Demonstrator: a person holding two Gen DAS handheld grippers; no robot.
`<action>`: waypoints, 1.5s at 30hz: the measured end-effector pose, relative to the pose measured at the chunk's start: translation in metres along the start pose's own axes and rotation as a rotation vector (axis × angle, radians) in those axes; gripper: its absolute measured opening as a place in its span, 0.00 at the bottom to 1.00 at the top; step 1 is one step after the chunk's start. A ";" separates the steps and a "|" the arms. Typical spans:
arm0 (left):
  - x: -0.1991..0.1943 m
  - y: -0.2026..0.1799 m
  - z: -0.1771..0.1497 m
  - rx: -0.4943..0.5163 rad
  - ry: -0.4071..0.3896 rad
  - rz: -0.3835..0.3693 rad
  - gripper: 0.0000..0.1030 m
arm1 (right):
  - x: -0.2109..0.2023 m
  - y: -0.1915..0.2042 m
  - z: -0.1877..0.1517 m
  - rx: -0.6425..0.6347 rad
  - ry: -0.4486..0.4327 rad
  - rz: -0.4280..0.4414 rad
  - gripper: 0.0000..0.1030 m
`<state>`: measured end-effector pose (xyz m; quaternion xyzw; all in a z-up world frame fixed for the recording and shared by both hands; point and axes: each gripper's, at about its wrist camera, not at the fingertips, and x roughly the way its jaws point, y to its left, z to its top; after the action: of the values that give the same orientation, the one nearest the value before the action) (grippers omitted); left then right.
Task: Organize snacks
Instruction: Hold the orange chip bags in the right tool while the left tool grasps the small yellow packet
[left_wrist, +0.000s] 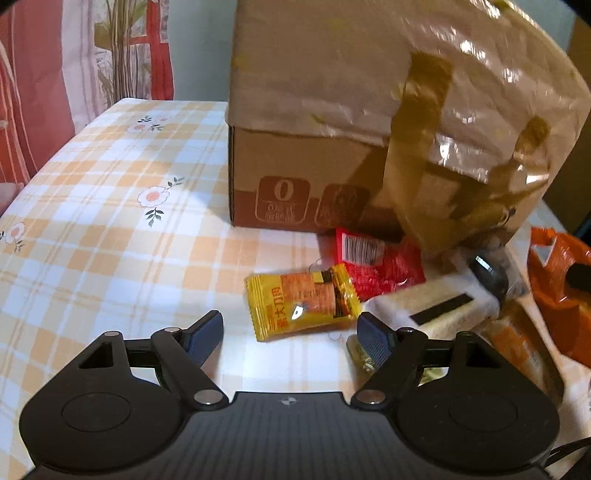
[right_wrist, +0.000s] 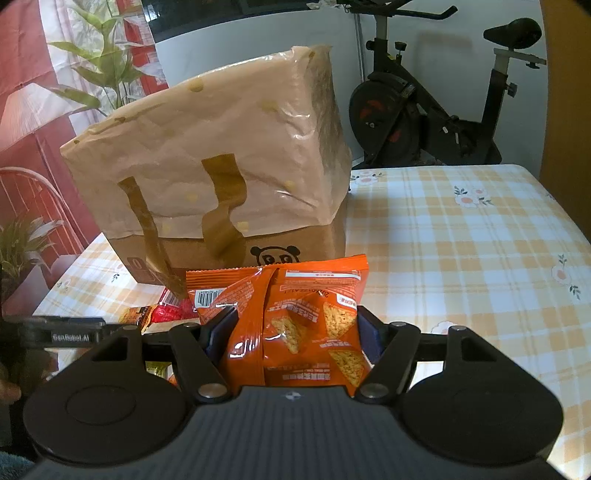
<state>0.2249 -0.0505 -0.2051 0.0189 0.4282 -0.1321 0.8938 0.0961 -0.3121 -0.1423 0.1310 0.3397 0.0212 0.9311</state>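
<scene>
In the left wrist view my left gripper (left_wrist: 290, 332) is open, low over the checked tablecloth. A yellow biscuit packet (left_wrist: 303, 299) lies flat just beyond its fingertips, untouched. Behind that packet are a red packet (left_wrist: 380, 266) and a white rice-cracker packet (left_wrist: 424, 310). A small pale packet (left_wrist: 360, 354) lies partly under the right finger. In the right wrist view my right gripper (right_wrist: 295, 332) is shut on an orange chip bag (right_wrist: 295, 317), held upright above the table. The same orange chip bag (left_wrist: 561, 291) shows at the right edge of the left wrist view.
A cardboard box (left_wrist: 295, 177) draped with a beige handled plastic bag (left_wrist: 369, 74) stands on the table behind the snacks; the box (right_wrist: 295, 243) also fills the middle of the right wrist view. An exercise bike (right_wrist: 424, 103) stands beyond the table. Curtains hang at the left.
</scene>
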 end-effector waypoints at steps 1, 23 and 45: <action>0.001 0.000 0.000 0.005 -0.002 0.012 0.79 | 0.000 -0.001 -0.001 0.003 0.002 0.001 0.68; 0.000 0.037 0.018 -0.130 -0.052 0.144 0.78 | -0.004 -0.004 -0.017 0.060 0.012 0.010 0.68; 0.005 0.030 0.014 -0.068 0.054 0.116 0.82 | -0.004 -0.005 -0.020 0.087 0.003 0.024 0.68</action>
<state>0.2464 -0.0244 -0.2023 0.0168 0.4545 -0.0647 0.8882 0.0799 -0.3127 -0.1555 0.1751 0.3403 0.0177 0.9237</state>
